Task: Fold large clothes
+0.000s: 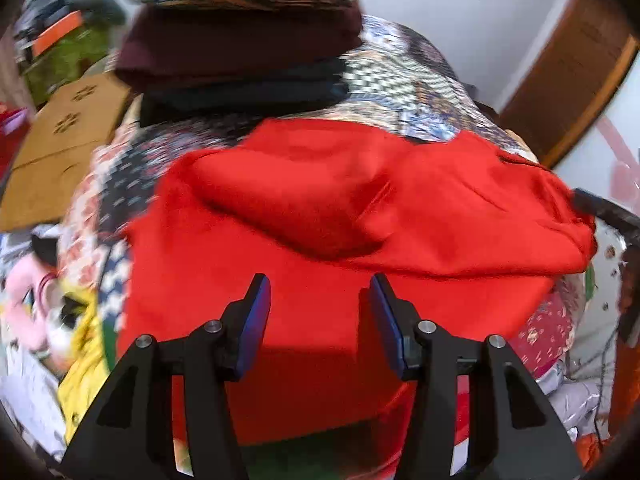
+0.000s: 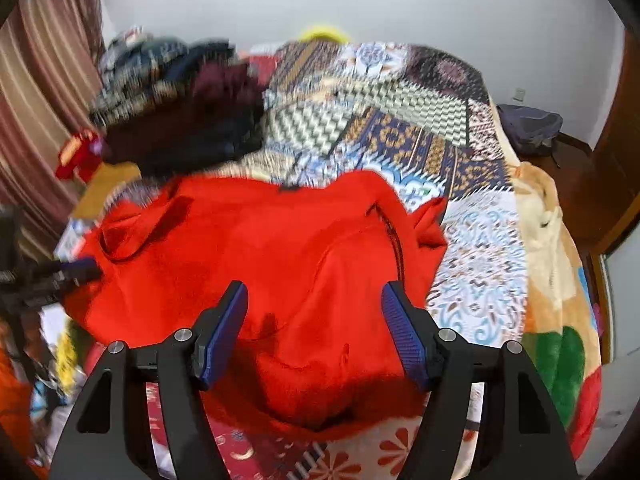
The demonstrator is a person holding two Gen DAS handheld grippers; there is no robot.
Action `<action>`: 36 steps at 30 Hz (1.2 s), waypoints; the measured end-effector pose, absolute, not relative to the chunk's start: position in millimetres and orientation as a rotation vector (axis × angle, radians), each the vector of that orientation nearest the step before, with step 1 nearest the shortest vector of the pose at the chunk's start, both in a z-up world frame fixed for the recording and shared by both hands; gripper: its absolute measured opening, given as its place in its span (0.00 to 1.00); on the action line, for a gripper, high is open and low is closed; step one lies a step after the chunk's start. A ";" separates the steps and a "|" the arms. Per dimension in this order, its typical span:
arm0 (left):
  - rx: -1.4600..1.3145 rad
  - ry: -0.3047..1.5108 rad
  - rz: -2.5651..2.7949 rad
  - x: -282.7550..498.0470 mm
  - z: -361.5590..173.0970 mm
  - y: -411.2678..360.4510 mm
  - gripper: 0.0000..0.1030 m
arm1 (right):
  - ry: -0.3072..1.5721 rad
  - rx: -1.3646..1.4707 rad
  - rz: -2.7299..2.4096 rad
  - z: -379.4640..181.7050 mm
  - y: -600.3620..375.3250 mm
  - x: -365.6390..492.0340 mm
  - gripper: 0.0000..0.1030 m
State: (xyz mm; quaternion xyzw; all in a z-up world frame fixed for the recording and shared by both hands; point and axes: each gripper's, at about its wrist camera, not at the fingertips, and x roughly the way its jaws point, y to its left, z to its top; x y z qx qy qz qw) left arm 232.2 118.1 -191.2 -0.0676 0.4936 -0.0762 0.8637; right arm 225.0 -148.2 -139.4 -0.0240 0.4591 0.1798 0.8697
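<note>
Left gripper (image 1: 320, 292) and right gripper (image 2: 314, 300) angled downward, jaws apart, empty.

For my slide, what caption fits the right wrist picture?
Open right gripper above a red garment spread on a patterned bedspread, with folded clothes stacked behind.

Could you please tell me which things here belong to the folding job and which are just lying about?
For the job:
red garment
left gripper, jaws open
right gripper, jaws open

Lying about:
stack of folded clothes
patterned bedspread
cardboard box
backpack
curtain
</note>
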 end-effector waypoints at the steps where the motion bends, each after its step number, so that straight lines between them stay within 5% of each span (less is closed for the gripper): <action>1: -0.137 1.030 -0.172 241.4 -190.2 113.0 0.49 | 0.964 -0.064 0.371 -144.4 -146.9 226.6 0.66; 20: -0.252 1.180 0.015 355.8 -220.9 205.4 0.49 | 0.940 -0.093 0.395 -159.0 -147.7 231.4 0.74; 28: 0.080 1.226 0.047 352.2 -251.2 165.7 0.55 | 0.929 -0.126 0.390 -161.9 -144.4 228.5 0.77; 31: 0.099 1.178 0.157 360.4 -244.9 171.0 0.42 | 0.931 -0.131 0.396 -162.6 -145.2 228.4 0.77; 36: -0.097 1.052 0.404 351.3 -208.5 237.7 0.41 | 0.930 -0.133 0.407 -163.7 -146.8 227.8 0.77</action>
